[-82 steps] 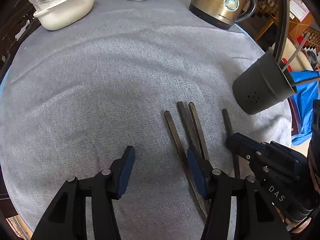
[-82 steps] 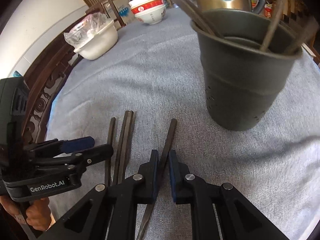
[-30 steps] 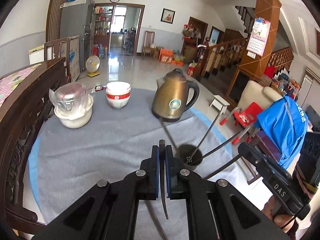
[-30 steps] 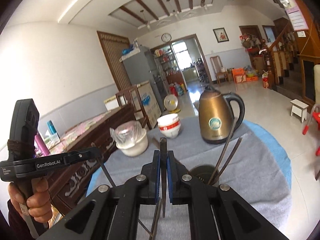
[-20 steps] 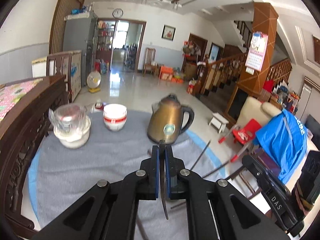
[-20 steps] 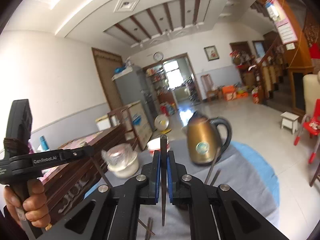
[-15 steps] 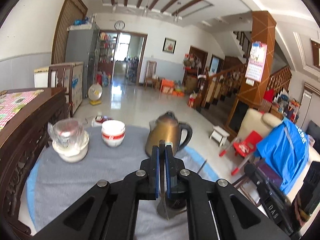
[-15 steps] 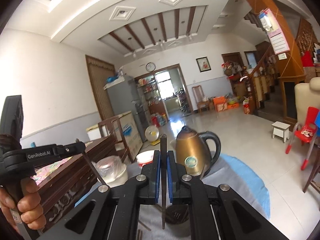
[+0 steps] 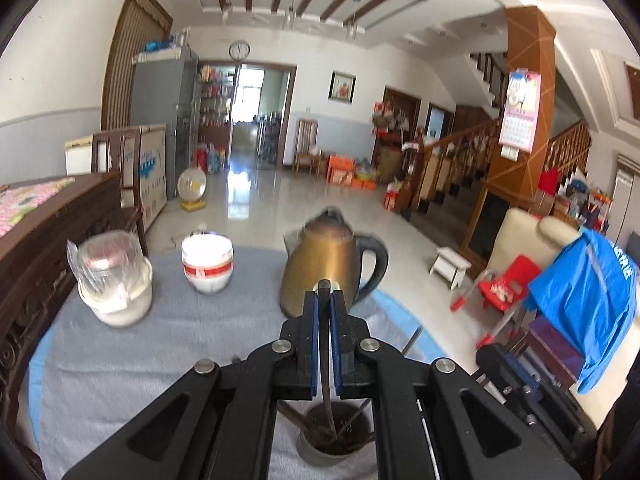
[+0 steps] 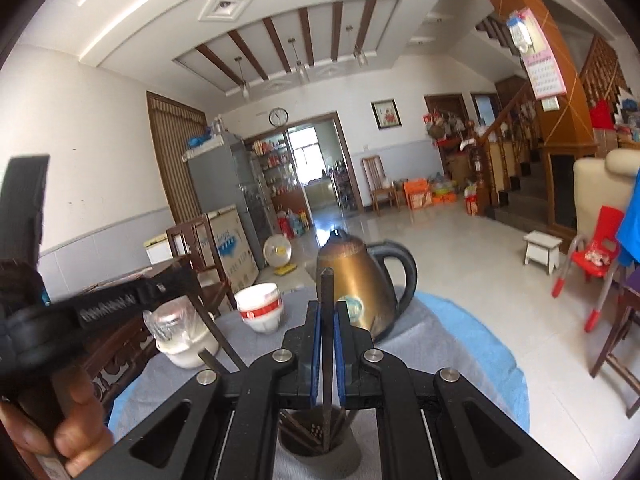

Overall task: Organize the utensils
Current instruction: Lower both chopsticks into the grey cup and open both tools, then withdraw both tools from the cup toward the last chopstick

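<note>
My left claw (image 9: pixel 324 304) is clenched on one dark chopstick (image 9: pixel 329 404), which stands upright betw. the blue pads (image 9: pixel 313 344); its top end pokes just above the tips, and its lower end hangs down inside the mouth of the grey utensil cup (image 9: pixel 320 454). My right claw (image 10: pixel 327 312) is likewise clenched on a second chopstick (image 10: pixel 327 292), upright, lower end down in the same cup (image 10: pixel 320 460) among other sticks already leaning there. In the right-wrist view my left claw body (image 10: pixel 108 304) and the hand (image 10: pixel 60 432) gripping it sit at the left edge, blurred, w/ its stick slanting down toward the cup. The cup stands on the grey cloth (image 9: pixel 160 360) near the table's near edge, directly under both claws. Farther back, toward the far edge: brass-coloured kettle (image 9: pixel 320 268) w/ black handle, centre; white bowl w/ red band (image 9: pixel 207 262) left of it; white basin holding clear plastic wrap (image 9: pixel 114 276) at the far-left edge. Beyond the table's right edge: a blue cloth over a chair (image 9: pixel 592 304). Whether either stick tip touches the cup floor I can't tell.
</note>
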